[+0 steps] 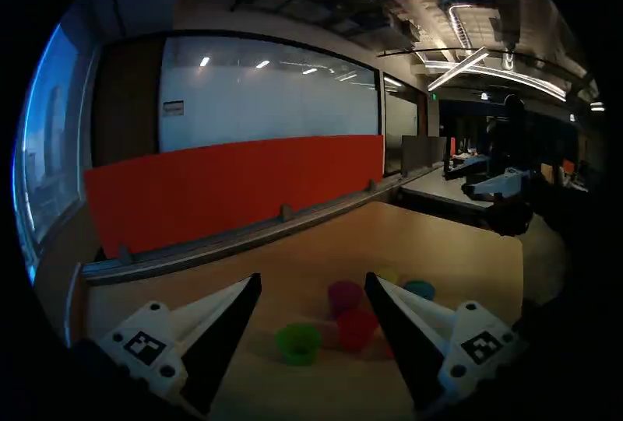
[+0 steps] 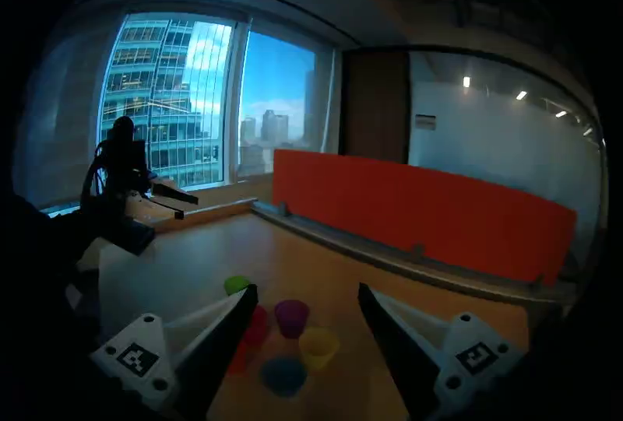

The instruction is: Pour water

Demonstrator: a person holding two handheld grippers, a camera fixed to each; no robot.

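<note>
- Your left gripper (image 1: 311, 281) hung above the table (image 1: 467, 265), fingers spread wide with nothing between them.
- Your right gripper (image 2: 306, 290) was spread just as wide and held nothing.
- The cups (image 1: 344, 296) stood in a close cluster on the table at lower centre of both views, beyond the fingertips and apart from both grippers.
- In the right gripper view, the purple cup (image 2: 291, 316) sat mid-cluster, the yellow cup (image 2: 318, 345) just below and right of it, and the blue cup (image 2: 283, 374) lowest.
- The green cup (image 2: 236, 284) peeked over the left-hand finger, which hid half of the red cup (image 2: 257, 321).
- A reddish smear under the red cup was too blurred to identify.
- In the left gripper view, the right-hand finger cut off part of the red cup and most of the blue and yellow cups.
- You could not tell whether any cup held water: the light was dim and the insides dark.
- Each view showed the other gripper far off at the frame's edge as a dark shape, its grip unreadable from there.
- An orange divider (image 1: 234, 187) ran behind the table.
</note>
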